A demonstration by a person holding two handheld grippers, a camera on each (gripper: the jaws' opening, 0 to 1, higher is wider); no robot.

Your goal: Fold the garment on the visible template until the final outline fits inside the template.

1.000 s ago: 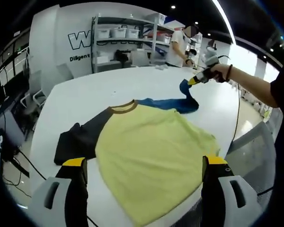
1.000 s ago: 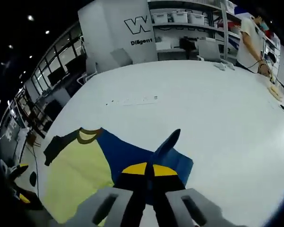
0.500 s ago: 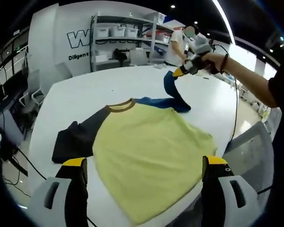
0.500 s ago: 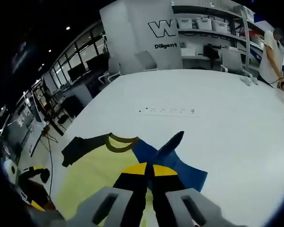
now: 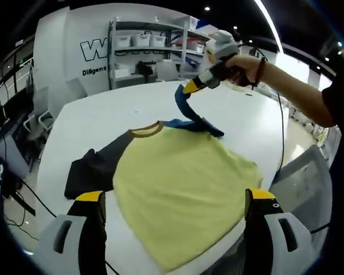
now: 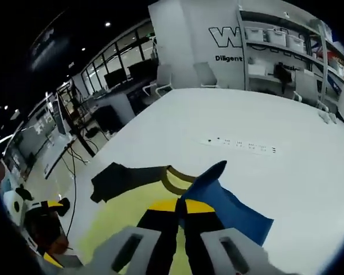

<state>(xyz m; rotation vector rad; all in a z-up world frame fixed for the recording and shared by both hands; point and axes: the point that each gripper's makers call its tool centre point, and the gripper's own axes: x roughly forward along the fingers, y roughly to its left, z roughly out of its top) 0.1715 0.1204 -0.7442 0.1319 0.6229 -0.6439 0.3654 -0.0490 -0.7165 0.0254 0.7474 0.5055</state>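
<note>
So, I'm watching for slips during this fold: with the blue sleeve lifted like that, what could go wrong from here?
1. The right gripper pinches only the end of the blue sleeve; it could slip out mid-swing and land crumpled.
2. The left gripper is open and off the cloth, so nothing pins the yellow shirt body; pulling the sleeve may drag it across the white table.
3. The shirt's hem lies near the table edge and might slide off.
</note>
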